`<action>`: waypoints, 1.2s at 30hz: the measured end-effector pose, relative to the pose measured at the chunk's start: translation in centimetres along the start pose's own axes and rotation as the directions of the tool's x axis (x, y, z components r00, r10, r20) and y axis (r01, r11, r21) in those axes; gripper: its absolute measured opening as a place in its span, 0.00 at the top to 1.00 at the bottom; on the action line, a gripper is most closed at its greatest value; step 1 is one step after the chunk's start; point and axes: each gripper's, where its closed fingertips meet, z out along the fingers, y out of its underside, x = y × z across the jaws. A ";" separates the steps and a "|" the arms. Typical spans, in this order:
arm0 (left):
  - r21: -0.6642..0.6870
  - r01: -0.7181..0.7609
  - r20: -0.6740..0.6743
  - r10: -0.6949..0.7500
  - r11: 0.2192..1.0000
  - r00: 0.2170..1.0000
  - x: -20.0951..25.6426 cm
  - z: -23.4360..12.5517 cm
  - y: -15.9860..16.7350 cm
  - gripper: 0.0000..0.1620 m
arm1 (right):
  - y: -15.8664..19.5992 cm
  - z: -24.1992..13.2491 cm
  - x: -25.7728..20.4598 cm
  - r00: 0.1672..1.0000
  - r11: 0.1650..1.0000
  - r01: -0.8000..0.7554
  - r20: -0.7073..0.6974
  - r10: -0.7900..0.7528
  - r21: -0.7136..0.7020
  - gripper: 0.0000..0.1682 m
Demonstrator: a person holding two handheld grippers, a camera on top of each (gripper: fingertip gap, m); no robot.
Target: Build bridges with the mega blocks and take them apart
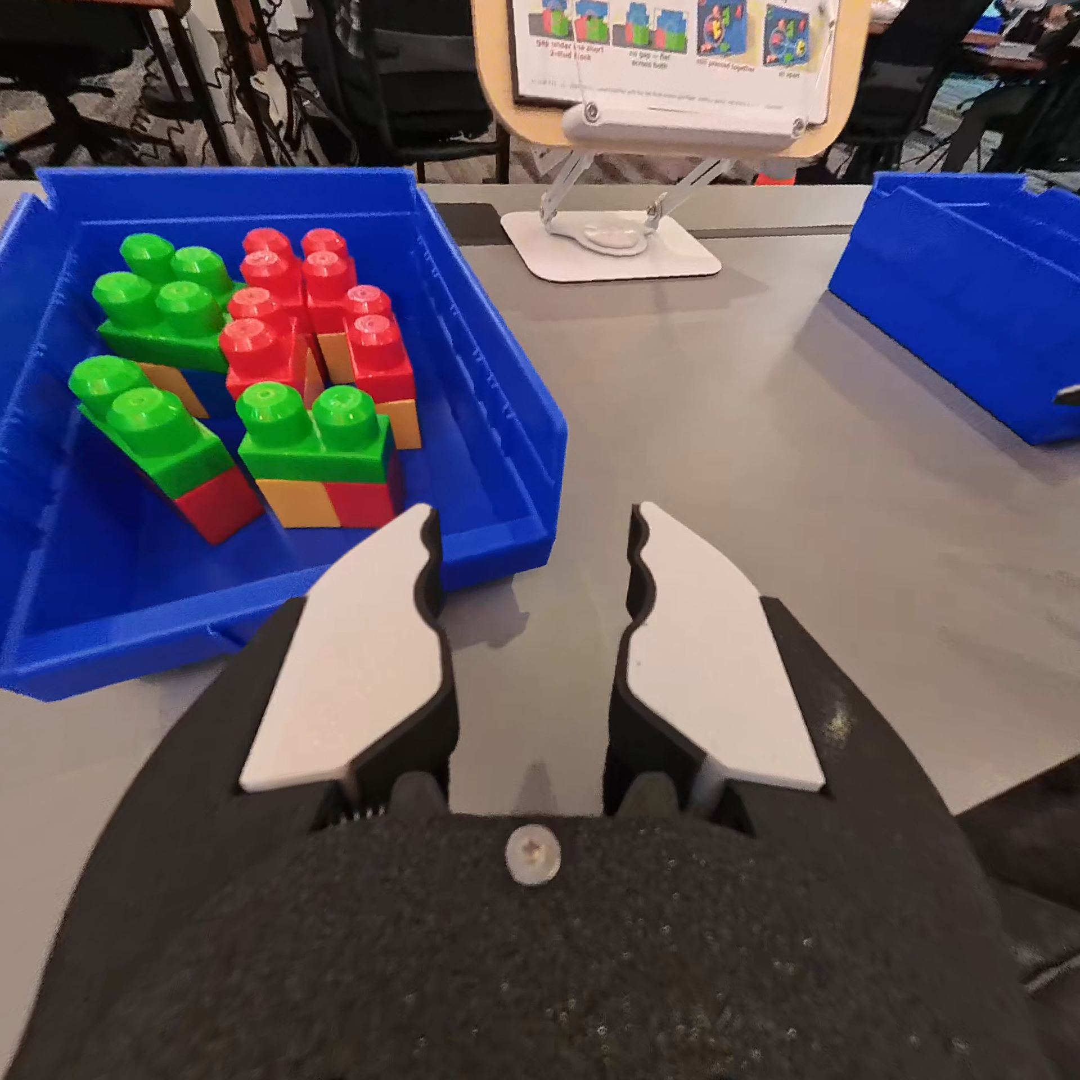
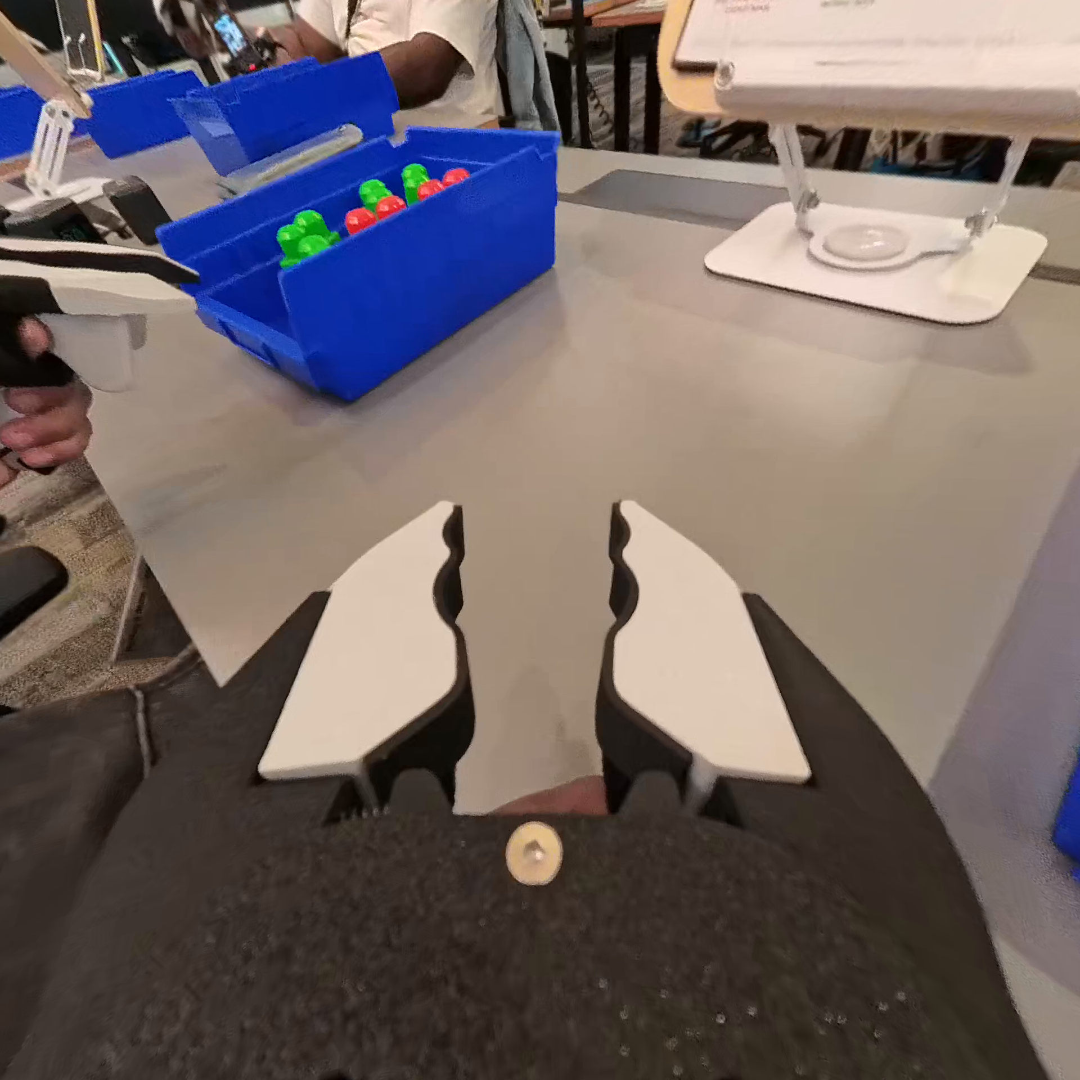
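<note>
- While the left gripper [image 1: 532, 514] hangs low over the grey table [image 1: 730, 467], its white fingers [image 1: 374, 631] stand spread with nothing between them, only bare tabletop in the gap.
- Left wrist view: a blue bin [image 1: 497, 421] sits on the table to the left of the fingertips, its near corner just beside the left finger.
- Blocks in the bin stand upright in small stacks: green blocks [image 1: 315, 432] on top at the front and left, red blocks [image 1: 304, 286] at the back, orange blocks [image 1: 298, 497] and red ones showing below.
- A second blue bin [image 1: 958, 304] sits at the right edge, well apart from the first; its inside is not visible.
- A white stand [image 1: 608, 245] rests at the far side of the table, holding a board with a printed sheet [image 1: 666, 52].
- Right wrist view: the right gripper [image 2: 536, 514] is also spread wide and holds nothing, hovering over the near part of the table [image 2: 701, 438].
- The bin with blocks [image 2: 409, 292] lies ahead and to the left, green and red studs [image 2: 374, 204] showing above its wall.
- The left gripper [image 2: 175, 272] enters from the left edge, its tips near that bin's near corner, with a hand [image 2: 41, 409] wrapped on its handle.
- The stand's base [image 2: 876, 263] sits far right; more blue bins [image 2: 280, 105] and a person in a white shirt [image 2: 421, 47] lie beyond.
</note>
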 end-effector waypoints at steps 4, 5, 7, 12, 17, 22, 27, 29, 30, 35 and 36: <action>-0.022 -0.013 0.032 0.014 1.000 0.999 -0.7 0.5 0.8 0.62 | 0.6 -1.4 1.7 0.998 1.000 0.021 -0.055 -0.020 0.013 0.70; -0.027 -0.014 0.040 0.015 1.000 0.999 -0.9 0.6 0.9 0.61 | 0.7 -1.7 1.8 0.999 1.000 0.011 -0.049 -0.010 0.022 0.70; -0.038 0.008 0.043 -0.007 0.999 0.999 -1.4 0.8 1.0 0.60 | 1.3 -1.7 1.5 1.000 1.000 -0.008 -0.024 0.008 0.010 0.71; -0.046 0.048 0.056 -0.046 0.998 0.997 -2.8 1.5 0.9 0.60 | 2.0 -1.2 1.7 0.998 0.998 0.052 -0.046 -0.053 -0.030 0.71; -0.069 0.074 0.042 -0.071 0.995 0.997 -3.3 2.5 1.2 0.60 | 2.9 -0.9 2.1 0.992 0.993 0.097 -0.069 -0.101 -0.064 0.72; -0.101 0.024 0.074 -0.017 0.995 0.997 -4.3 3.3 0.9 0.60 | 3.5 -0.7 2.3 0.997 0.995 0.062 -0.051 -0.066 -0.076 0.73; -0.268 -0.096 0.156 0.142 0.959 0.977 -8.0 4.9 0.1 0.50 | 3.5 -0.6 2.5 0.999 0.996 0.038 -0.035 -0.040 -0.079 0.74; -0.334 -0.104 0.159 0.165 0.937 0.973 -9.2 6.2 0.4 0.48 | 3.5 -0.7 2.5 0.999 0.996 0.036 -0.026 -0.038 -0.079 0.74; -0.362 -0.095 0.158 0.161 0.927 0.974 -9.6 6.8 0.7 0.47 | 3.4 -0.8 2.5 0.999 0.996 0.037 -0.027 -0.039 -0.079 0.74; -0.440 0.003 0.132 0.061 0.898 0.989 -10.5 8.7 1.9 0.48 | 3.2 -1.2 2.7 0.998 0.997 0.039 -0.038 -0.042 -0.072 0.75; -0.442 0.015 0.141 0.053 0.897 0.989 -10.8 8.9 1.9 0.48 | 3.2 -1.2 2.8 0.999 0.997 0.037 -0.036 -0.040 -0.073 0.75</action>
